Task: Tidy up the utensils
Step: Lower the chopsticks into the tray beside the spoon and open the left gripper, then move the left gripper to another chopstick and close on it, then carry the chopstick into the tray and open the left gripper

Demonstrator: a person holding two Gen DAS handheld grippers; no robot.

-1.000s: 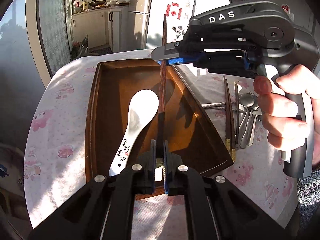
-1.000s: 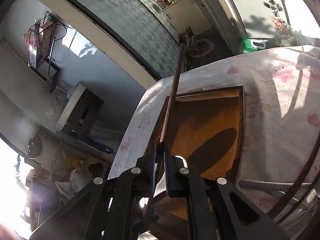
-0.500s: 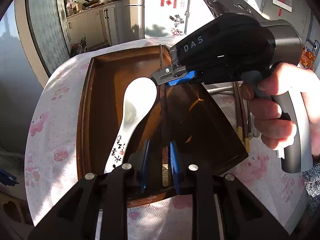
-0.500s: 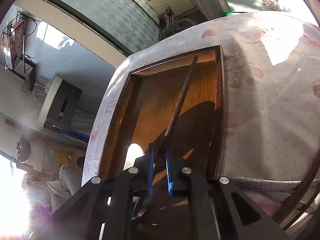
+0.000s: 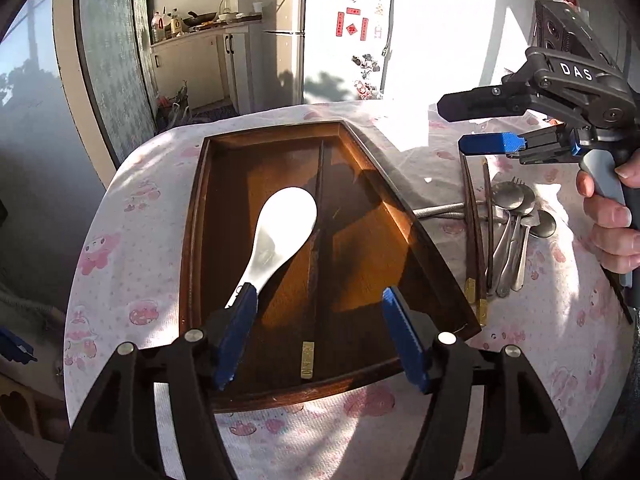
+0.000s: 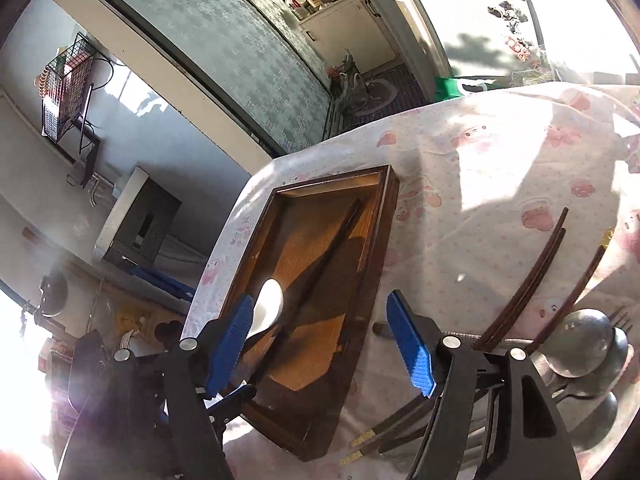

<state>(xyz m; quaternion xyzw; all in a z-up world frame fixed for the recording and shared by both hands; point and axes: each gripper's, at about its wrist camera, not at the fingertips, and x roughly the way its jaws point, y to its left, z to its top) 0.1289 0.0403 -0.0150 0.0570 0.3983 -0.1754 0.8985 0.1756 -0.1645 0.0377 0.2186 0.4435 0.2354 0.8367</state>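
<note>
**Wooden tray holding one chopstick and a spoon, both grippers released**

Dark brown wooden rectangular tray (image 5: 192, 236) is sitting on a white tablecloth with pink cartoon prints (image 5: 120, 240). Inside it, a white ceramic soup spoon (image 5: 280, 232) is lying left of centre, and a long dark wooden chopstick with a brass-coloured end (image 5: 318, 248) is lying lengthwise just right of the spoon, brass end nearest. The left gripper (image 5: 320, 340) is hovering over the near edge of the tray, blue-padded fingers spread wide and gripping nothing. The right gripper (image 6: 324, 344) is also hanging released, empty, to the right of the tray's far half. Right of the tray, more dark chopsticks (image 5: 472, 240) and a cluster of metal spoons (image 5: 516, 224) are lying on the cloth, well apart from the tray's contents.
</note>
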